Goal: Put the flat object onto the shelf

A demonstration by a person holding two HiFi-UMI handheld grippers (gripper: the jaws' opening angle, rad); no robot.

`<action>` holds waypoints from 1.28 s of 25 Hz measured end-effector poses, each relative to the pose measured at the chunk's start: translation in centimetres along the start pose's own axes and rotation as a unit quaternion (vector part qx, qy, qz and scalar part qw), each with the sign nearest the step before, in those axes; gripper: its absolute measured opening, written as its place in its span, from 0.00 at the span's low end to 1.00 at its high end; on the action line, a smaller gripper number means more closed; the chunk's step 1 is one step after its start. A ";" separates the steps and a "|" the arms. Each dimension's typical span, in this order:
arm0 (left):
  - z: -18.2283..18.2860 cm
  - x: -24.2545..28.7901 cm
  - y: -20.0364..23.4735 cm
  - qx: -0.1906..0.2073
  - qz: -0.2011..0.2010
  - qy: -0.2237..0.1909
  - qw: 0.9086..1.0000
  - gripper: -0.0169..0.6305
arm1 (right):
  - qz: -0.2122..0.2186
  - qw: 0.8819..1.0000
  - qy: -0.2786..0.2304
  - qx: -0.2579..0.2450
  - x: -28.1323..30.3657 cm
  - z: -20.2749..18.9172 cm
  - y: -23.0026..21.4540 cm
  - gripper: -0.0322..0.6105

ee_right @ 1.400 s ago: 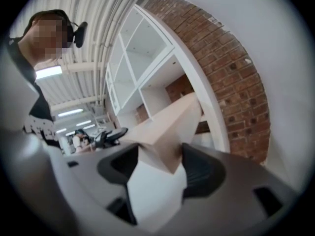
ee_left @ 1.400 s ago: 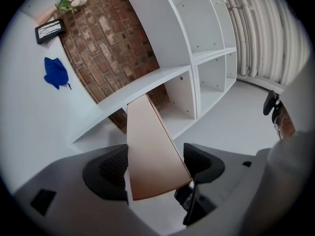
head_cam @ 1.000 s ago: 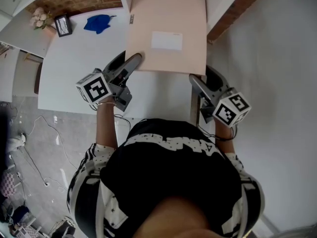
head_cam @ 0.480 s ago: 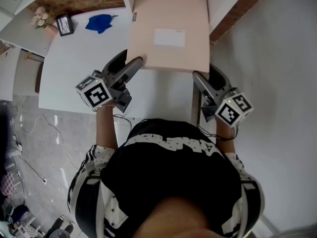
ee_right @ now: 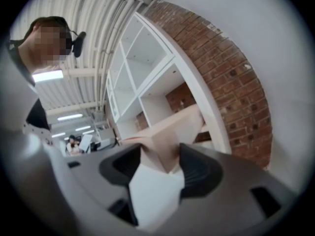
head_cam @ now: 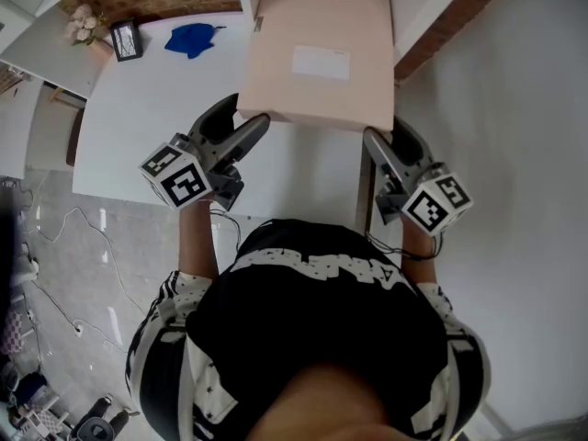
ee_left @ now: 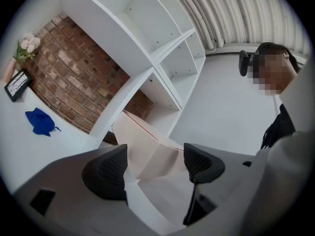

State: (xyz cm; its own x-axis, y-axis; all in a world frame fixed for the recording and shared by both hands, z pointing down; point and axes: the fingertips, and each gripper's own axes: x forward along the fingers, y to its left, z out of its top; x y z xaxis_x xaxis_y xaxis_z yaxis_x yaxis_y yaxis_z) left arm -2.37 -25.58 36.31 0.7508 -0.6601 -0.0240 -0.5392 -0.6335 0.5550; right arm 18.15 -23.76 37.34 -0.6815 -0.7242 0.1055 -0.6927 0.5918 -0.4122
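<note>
Far left, a blue cloth [head_cam: 191, 41] lies on the white surface [head_cam: 138, 118], well apart from the work. The left tongs [ee_left: 152, 162] are released: their pads stand wide apart with the near-left corner of the flat object [head_cam: 312, 95] in the gap. I cannot tell whether that corner rests on a pad.

The flat object is a broad peach-coloured sheet with a white label [head_cam: 321, 62]. It is held above the surface, and its far edge is at the mouth of the shelf [head_cam: 430, 7].

The right tongs [ee_right: 160, 162] are clenched on its near-right corner.

It looks light, thin and fairly stiff, like card, and probably smooth enough to slide between the pads. Held by one corner alone, so wide a sheet would likely twist or droop. The two near corners look like the best places to hold it.
</note>
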 end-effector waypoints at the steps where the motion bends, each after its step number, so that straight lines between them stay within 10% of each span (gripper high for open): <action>1: 0.2 0.0 0.1 0.002 0.002 -0.004 1.000 0.57 | 0.000 1.000 0.000 -0.001 0.1 0.0 0.0 0.46; 32: 0.6 1.3 0.8 0.055 0.038 0.017 0.998 0.45 | -0.030 0.999 -0.019 -0.015 0.6 1.1 -1.4 0.41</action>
State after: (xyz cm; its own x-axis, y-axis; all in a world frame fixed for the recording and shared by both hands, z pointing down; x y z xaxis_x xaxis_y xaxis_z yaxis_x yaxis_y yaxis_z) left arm -2.04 -27.23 36.20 0.7171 -0.6956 0.0440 -0.6330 -0.6236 0.4587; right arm 18.96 -25.42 37.04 -0.6289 -0.7717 0.0944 -0.7394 0.5561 -0.3794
